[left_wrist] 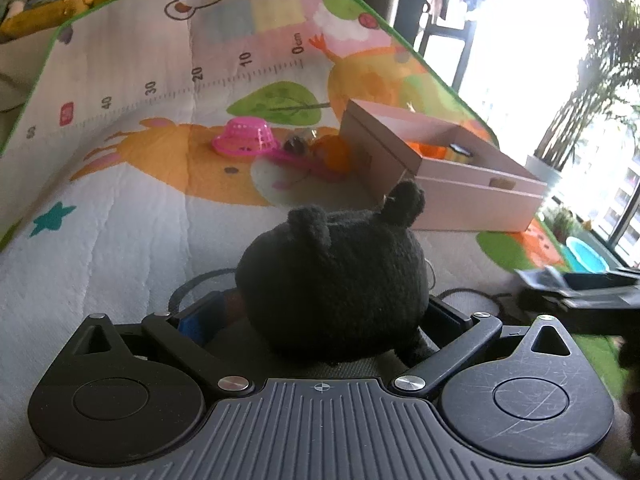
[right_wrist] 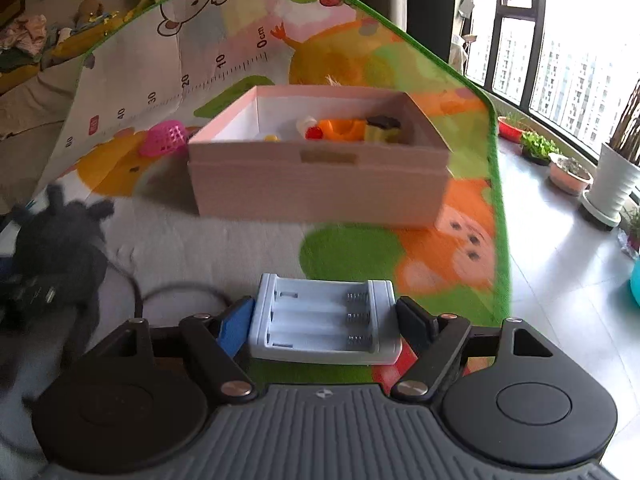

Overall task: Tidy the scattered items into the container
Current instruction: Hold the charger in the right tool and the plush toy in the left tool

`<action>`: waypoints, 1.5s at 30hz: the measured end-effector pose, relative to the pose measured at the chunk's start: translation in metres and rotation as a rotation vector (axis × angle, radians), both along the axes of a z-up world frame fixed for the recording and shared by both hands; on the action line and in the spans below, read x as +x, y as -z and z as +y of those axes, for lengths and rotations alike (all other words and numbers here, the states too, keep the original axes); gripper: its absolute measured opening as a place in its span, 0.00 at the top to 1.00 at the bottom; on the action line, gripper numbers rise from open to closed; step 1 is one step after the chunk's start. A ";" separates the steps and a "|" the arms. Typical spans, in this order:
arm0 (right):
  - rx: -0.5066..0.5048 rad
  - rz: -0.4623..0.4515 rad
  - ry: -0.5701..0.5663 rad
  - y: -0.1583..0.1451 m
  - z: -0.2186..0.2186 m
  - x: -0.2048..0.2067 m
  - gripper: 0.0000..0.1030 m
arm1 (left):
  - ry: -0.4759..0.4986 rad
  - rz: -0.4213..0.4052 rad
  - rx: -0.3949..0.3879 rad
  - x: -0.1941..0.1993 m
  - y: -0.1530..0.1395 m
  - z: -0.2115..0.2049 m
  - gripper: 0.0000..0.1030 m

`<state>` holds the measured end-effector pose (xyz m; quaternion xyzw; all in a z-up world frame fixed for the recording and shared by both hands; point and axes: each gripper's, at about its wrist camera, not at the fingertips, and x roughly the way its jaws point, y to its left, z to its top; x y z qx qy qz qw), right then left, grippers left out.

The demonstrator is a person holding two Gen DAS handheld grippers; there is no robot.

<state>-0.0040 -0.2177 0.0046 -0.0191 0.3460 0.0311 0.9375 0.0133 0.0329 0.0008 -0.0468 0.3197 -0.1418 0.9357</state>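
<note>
Here, both grippers carry loads toward the box (right_wrist: 316, 184) on a cartoon play mat (left_wrist: 120, 200). The left gripper (left_wrist: 320, 320) is clamped on a black plush (left_wrist: 332, 280), its ears pointing at the box, seemingly held for transfer. The right gripper (right_wrist: 324, 320) has its fingers pressed against the sides of a white battery holder (right_wrist: 324, 320), lifted just short of the box's near wall. Inside the box lie small toys (right_wrist: 344, 130), orange, red and yellow among them. A pink basket (left_wrist: 246, 136) and an orange toy (left_wrist: 334, 152) remain on the mat beside the box, likely next. Beyond the mat's green edge, pale floor tiles run to potted plants (right_wrist: 568, 168) by bright windows.
</note>
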 end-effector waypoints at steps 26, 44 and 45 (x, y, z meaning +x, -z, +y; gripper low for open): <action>0.032 -0.116 0.004 0.019 -0.028 -0.052 0.05 | -0.016 0.075 0.212 -0.003 -0.002 -0.028 0.00; 0.059 -0.140 -0.015 0.019 -0.030 -0.055 0.03 | -0.012 0.112 0.222 -0.005 -0.006 -0.029 0.00; 0.060 -0.141 -0.015 0.019 -0.030 -0.055 0.03 | -0.010 0.109 0.215 -0.007 -0.006 -0.027 0.00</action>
